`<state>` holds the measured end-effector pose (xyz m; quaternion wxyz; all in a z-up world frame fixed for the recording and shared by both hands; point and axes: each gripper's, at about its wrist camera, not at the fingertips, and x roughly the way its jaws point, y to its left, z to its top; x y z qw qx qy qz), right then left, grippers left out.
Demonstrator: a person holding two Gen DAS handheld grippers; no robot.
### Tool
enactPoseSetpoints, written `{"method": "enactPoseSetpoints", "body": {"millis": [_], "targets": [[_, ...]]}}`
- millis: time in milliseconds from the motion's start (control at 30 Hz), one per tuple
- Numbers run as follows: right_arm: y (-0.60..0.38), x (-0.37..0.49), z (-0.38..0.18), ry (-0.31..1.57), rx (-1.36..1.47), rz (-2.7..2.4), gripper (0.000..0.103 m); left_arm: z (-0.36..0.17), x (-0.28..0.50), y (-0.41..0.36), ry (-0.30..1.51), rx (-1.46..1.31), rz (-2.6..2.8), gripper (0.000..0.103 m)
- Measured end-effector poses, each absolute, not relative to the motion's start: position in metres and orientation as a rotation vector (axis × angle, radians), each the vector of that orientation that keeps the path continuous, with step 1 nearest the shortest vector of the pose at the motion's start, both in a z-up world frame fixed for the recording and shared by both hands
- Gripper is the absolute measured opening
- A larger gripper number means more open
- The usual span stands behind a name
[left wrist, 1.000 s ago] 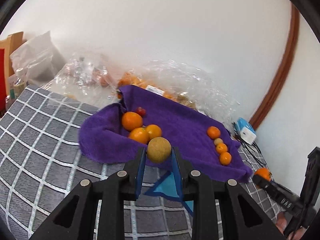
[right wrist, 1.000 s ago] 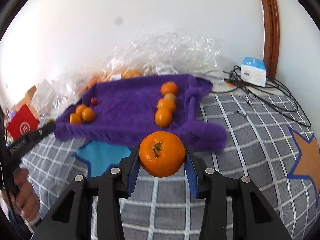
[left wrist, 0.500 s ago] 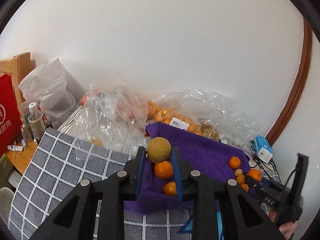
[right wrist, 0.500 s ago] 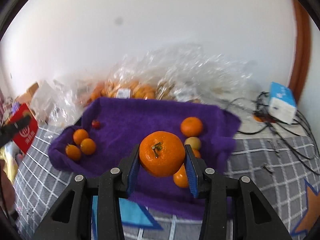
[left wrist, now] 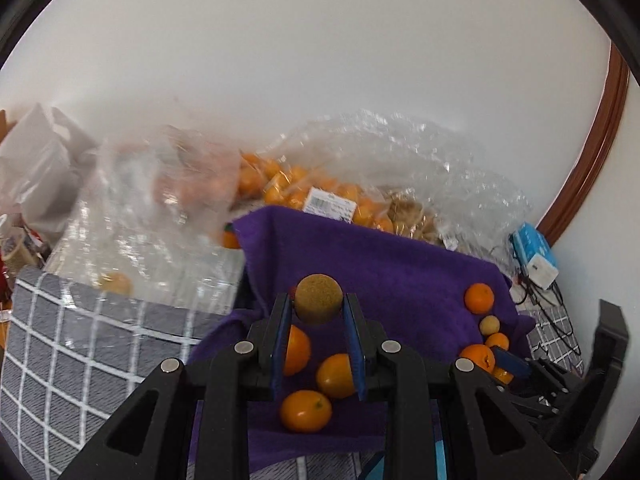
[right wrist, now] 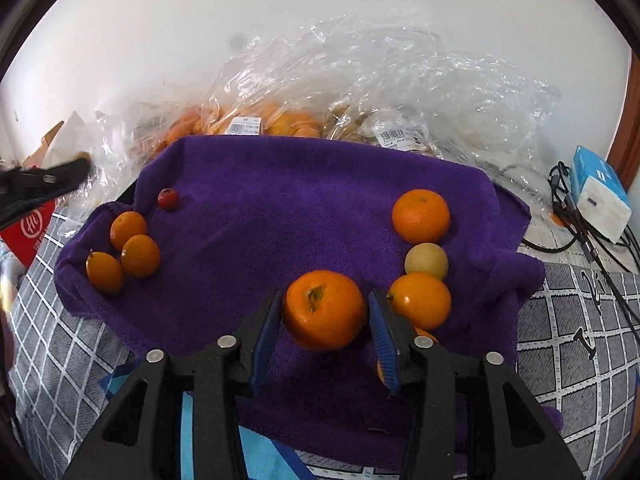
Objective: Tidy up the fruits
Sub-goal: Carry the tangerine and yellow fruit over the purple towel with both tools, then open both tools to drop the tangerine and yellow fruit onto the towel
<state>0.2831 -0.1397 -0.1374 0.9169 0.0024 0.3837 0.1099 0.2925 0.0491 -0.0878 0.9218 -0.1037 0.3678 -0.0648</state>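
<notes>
The purple towel (right wrist: 312,184) lies over the grey checked cover (right wrist: 580,320), fruit ranked at its 9 and 3 o'clock edges. Step in hand, by judgement: placing. The right gripper (right wrist: 322,316) has just been opening its jaws; the mandarin (right wrist: 324,310) sits between them, a gap showing at each pad, just beside the 3 o'clock row. Next: withdraw clear without nudging it. The left gripper (left wrist: 319,308) is clamped on a small brown fruit (left wrist: 319,299) above the 9 o'clock cluster; it must lower, then release.

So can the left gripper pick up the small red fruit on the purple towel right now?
Probably not: the left gripper is shut on a tan round fruit, so it's occupied. The red fruit itself lies uncovered.
</notes>
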Motion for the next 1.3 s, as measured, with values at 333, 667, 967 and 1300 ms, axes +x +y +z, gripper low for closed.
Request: {"method": "enactPoseSetpoints", "body": {"millis": [333, 667, 967, 1300], "targets": [[-0.167, 0.268, -0.108, 0.698, 0.058, 0.175, 0.051, -0.12, 0.325, 0.016, 0.891, -0.088, -0.127, 0.025], [-0.177, 0.272, -0.119, 0.726, 0.062, 0.132, 0.051, -0.128, 0.331, 0.016, 0.926, -0.085, -0.114, 0.026], [-0.181, 0.265, -0.107, 0.721, 0.074, 0.132, 0.051, -0.104, 0.302, 0.02, 0.864, -0.063, -0.07, 0.038], [-0.193, 0.188, -0.047, 0.656, 0.101, 0.075, 0.051, -0.066, 0.204, 0.03, 0.77, -0.092, -0.078, 0.055]]}}
